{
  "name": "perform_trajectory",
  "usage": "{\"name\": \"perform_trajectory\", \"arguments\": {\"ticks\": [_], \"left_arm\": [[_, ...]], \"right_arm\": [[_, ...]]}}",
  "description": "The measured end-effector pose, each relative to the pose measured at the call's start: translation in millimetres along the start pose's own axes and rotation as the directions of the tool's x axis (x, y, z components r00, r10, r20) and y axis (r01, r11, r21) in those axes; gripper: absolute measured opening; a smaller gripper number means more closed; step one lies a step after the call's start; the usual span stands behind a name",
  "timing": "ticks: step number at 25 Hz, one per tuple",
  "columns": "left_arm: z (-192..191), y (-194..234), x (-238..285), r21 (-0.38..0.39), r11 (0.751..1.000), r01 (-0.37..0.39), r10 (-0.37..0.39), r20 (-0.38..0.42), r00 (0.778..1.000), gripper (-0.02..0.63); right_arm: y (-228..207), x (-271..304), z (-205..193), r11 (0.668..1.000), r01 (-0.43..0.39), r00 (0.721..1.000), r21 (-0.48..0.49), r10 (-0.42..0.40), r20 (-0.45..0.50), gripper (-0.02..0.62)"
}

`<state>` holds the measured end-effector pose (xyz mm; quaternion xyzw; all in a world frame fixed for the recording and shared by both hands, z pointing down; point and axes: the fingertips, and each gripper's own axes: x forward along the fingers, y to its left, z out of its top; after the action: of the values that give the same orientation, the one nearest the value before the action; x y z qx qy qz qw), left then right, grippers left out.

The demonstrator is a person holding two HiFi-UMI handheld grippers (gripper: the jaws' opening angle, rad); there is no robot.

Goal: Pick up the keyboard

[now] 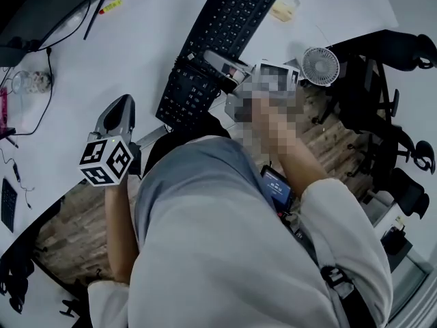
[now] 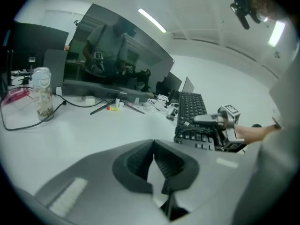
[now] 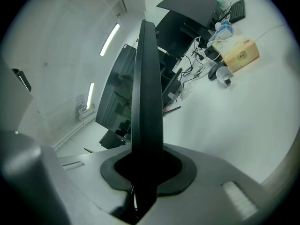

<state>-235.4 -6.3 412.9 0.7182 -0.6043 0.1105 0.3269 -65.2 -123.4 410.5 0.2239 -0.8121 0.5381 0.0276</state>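
The right gripper (image 1: 210, 57) is clamped with its fingers (image 1: 229, 65) on the near half of the keyboard (image 1: 229, 19). The left gripper (image 1: 124, 106) hangs left of the keyboard, its fingers (image 2: 133, 165) pressed together with nothing between them.

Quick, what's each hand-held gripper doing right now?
Left hand-held gripper: closed, holding nothing.
Right hand-held gripper: closed on the keyboard, gripping its edge.

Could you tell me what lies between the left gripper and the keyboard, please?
Only bare white table separates the left gripper from the keyboard; the head view shows it.
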Motion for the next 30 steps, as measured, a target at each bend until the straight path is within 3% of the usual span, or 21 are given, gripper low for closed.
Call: {"name": "perform_trajectory", "arguments": {"ticks": [8,14,24,30], "left_arm": [[19.5,-23.7,-25.9,-0.018,1.000,0.000,0.002,0.096,0.995,0.000],[36.0,-35.0,-42.0,0.030,1.000,0.007,-0.011,0.149,0.989,0.000],[51.4,-40.8,-79.4,-0.017,0.999,-0.037,0.040,0.248,0.968,0.000],[58.1,-40.3,-95.0,-0.036,0.998,-0.058,0.066,0.293,0.954,0.000]], "right_arm": [[18.1,-35.7,2.9,1.000,0.002,0.999,-0.029,-0.001,0.040,0.069],[28.1,-51.1,6.7,0.996,0.035,0.996,-0.084,-0.028,0.085,0.069],[46.4,-95.6,18.2,0.992,0.047,0.986,-0.119,-0.027,0.166,0.069],[71.5,-112.3,27.2,0.972,0.071,0.977,-0.226,-0.023,0.210,0.069]]}}
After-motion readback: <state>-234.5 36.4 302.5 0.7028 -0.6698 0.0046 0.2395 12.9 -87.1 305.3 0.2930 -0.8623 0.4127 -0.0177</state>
